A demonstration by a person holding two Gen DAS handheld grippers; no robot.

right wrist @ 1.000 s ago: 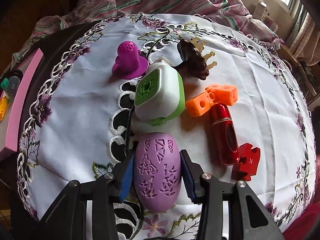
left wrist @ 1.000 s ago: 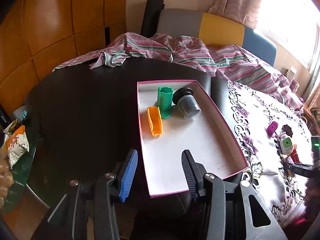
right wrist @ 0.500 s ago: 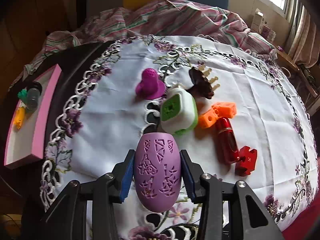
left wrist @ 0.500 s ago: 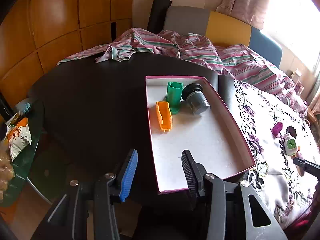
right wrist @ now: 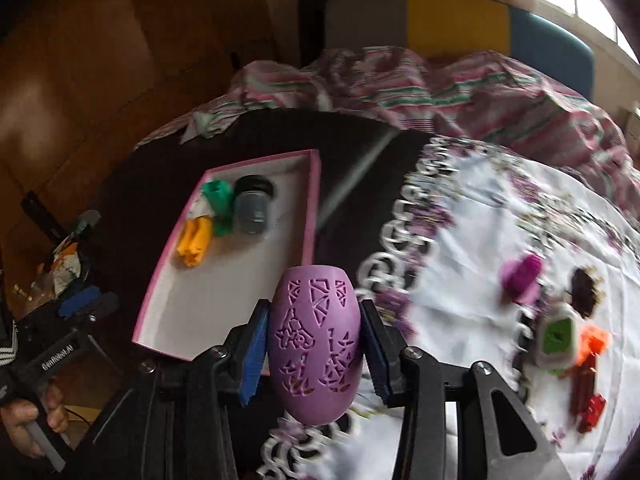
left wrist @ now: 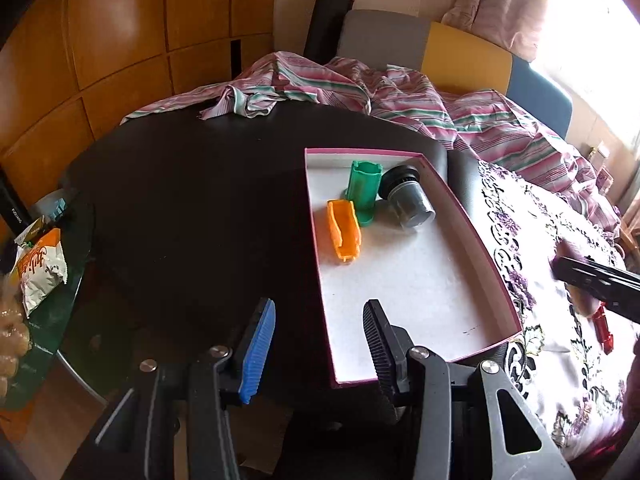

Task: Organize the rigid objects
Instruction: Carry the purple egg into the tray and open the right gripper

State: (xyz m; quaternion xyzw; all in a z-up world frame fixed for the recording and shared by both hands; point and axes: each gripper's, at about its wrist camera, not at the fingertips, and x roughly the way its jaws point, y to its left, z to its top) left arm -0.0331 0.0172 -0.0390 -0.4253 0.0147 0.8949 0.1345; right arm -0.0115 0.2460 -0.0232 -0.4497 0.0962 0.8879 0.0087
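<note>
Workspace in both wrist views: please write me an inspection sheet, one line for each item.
Surface: dark round table, white embroidered cloth on one side.
Job's things: pink-edged shallow box holding orange clip, green tube, grey jar; purple egg-shaped shell in hand; small toys lie on the cloth, blurred.
Clutter: snack bags beside the table.
Grippers: right gripper shut on the shell; left gripper open, empty.
Cables: nothing seen.
Surroundings: striped fabric, wooden panels.

Purple egg (right wrist: 315, 344) with cut-out patterns; pink-rimmed white tray (left wrist: 404, 280); white tablecloth (right wrist: 472, 248), purple floral embroidery.
</note>
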